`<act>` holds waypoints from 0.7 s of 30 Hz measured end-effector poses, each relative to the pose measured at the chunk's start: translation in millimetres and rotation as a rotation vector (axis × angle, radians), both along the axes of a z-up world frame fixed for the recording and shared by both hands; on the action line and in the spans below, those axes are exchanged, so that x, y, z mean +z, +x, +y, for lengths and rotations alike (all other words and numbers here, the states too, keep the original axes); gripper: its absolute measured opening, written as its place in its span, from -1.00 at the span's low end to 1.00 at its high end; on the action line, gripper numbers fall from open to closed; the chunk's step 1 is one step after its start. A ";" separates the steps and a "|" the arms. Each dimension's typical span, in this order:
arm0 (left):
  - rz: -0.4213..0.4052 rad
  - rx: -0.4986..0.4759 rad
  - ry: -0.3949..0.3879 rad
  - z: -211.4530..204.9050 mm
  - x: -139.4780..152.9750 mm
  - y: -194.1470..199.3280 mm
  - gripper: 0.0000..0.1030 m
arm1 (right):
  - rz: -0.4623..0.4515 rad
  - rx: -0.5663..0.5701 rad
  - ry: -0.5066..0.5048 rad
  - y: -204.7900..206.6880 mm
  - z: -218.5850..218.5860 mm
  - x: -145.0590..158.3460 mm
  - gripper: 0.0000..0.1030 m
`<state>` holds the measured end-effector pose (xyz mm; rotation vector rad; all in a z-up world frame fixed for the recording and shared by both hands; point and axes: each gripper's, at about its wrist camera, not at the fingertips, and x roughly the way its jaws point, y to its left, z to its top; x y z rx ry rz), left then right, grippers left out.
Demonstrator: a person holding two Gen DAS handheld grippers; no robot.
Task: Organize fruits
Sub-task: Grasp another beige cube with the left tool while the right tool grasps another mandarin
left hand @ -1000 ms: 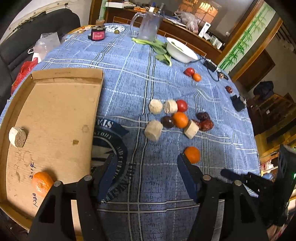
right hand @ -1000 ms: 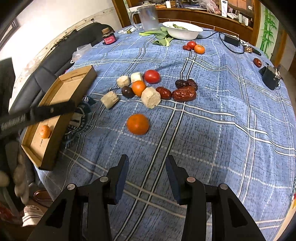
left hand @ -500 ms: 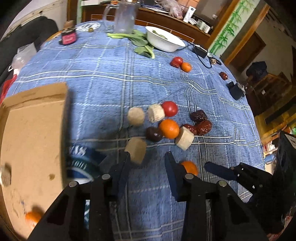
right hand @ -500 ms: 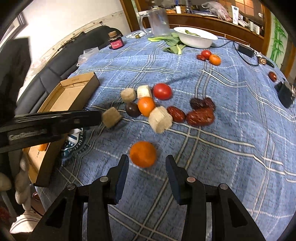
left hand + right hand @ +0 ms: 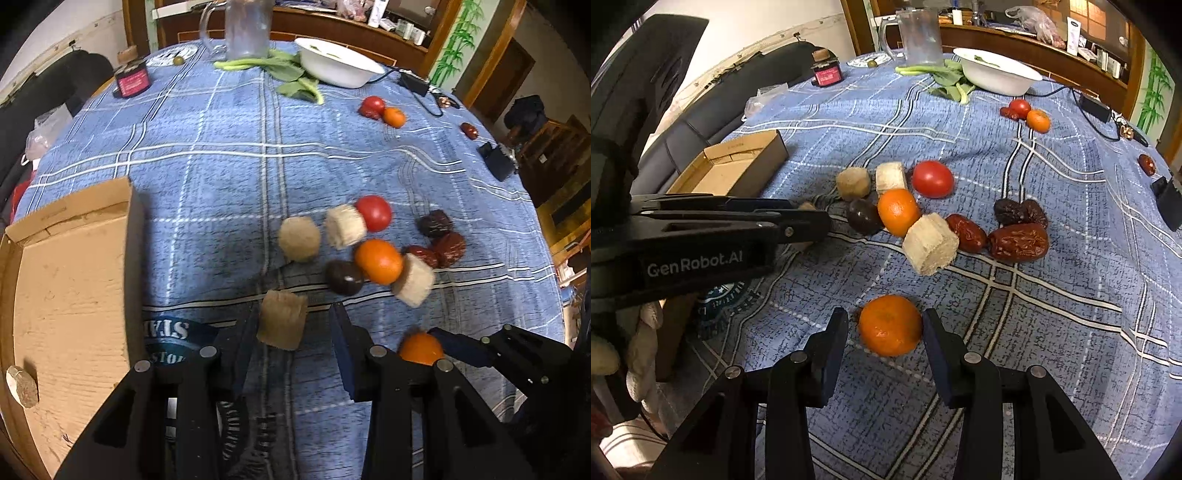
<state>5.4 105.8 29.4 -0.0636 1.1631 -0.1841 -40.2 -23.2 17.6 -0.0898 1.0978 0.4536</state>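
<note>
Both hand-held grippers stood open, holding nothing: the left hand-held gripper (image 5: pixel 291 343) straddled a tan chunk (image 5: pixel 282 324), the right hand-held gripper (image 5: pixel 884 341) an orange (image 5: pixel 889 325). Each seemed placed for pinching, near the worktop's (image 5: pixel 1052 350) front edge.

Your right gripper (image 5: pixel 885 334) stands open around the nearest orange (image 5: pixel 890 325) on the blue checked cloth (image 5: pixel 1052 314), a gap showing either side. Your left gripper (image 5: pixel 809 225) reaches in from the left, toward the fruit cluster (image 5: pixel 923 218) beyond.

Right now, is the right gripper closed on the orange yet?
Not yet. The right gripper is open: its fingers straddle the orange with gaps on both sides.
</note>
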 end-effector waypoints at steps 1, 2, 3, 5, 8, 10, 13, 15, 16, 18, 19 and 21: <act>0.013 -0.002 -0.005 1.6 -3.7 0.6 -0.27 | -0.008 -0.002 -0.003 -0.3 0.5 0.1 -0.13; 0.019 -0.006 0.001 1.8 -6.5 0.3 -0.27 | -0.009 -0.003 -0.008 -0.9 2.2 0.1 -0.14; 0.025 -0.012 0.010 0.7 -9.4 -0.1 -0.27 | -0.010 -0.003 -0.009 -1.1 3.0 0.6 -0.18; 0.009 -0.017 0.040 -1.3 -11.5 -3.7 -0.48 | -0.009 -0.003 -0.007 -1.6 3.3 1.2 -0.29; 0.010 -0.007 0.010 1.9 -9.2 -6.8 -0.49 | -0.002 -0.007 -0.001 -3.5 2.6 2.5 -0.30; 0.002 -0.001 0.003 3.1 -6.2 -9.2 -0.49 | -0.003 -0.007 -0.003 -5.8 2.9 4.4 -0.30; -0.017 0.006 -0.018 5.3 2.8 -15.4 -0.49 | -0.009 -0.009 -0.002 -11.2 3.3 10.3 -0.30; -0.033 0.013 -0.035 7.7 10.8 -21.3 -0.49 | -0.012 -0.011 -0.002 -14.2 3.8 14.5 -0.30; -0.041 0.018 -0.044 9.0 14.3 -23.7 -0.49 | -0.012 -0.014 -0.001 -15.6 3.5 16.5 -0.30; -0.055 0.031 -0.059 13.4 22.5 -29.3 -0.49 | -0.009 -0.020 0.007 -18.4 3.8 21.4 -0.30; -0.064 0.041 -0.072 18.2 28.9 -33.9 -0.49 | -0.010 -0.022 0.013 -19.4 4.3 24.9 -0.30; -0.079 0.053 -0.082 26.3 38.6 -38.7 -0.49 | -0.019 -0.020 0.024 -21.4 8.1 34.0 -0.30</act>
